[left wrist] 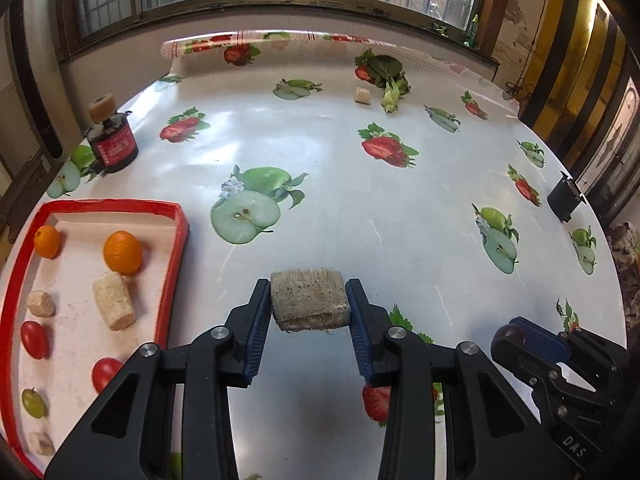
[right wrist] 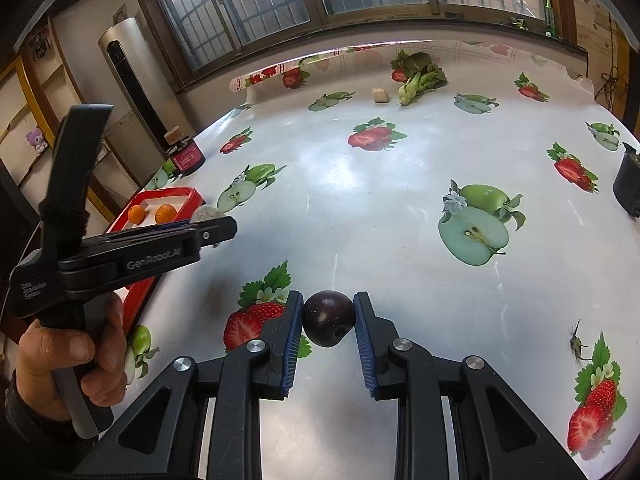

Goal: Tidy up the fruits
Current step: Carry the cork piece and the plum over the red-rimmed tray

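Observation:
My left gripper (left wrist: 308,304) is shut on a pale fibrous chunk (left wrist: 308,300) and holds it above the table, right of the red tray (left wrist: 176,240). The tray holds two oranges (left wrist: 122,252), two red tomatoes (left wrist: 34,339), a green grape (left wrist: 34,402) and several pale chunks (left wrist: 114,300). My right gripper (right wrist: 328,320) is shut on a dark plum (right wrist: 329,318) above the table. The right gripper also shows at the lower right of the left wrist view (left wrist: 520,340). The left gripper shows at the left of the right wrist view (right wrist: 216,226), beside the tray (right wrist: 196,196).
A leafy green vegetable (left wrist: 390,76) and a small pale chunk (left wrist: 363,95) lie at the table's far side. A dark jar with a red label (left wrist: 114,146) stands at the left behind the tray. A black object (left wrist: 564,198) sits at the right edge. Windows run behind.

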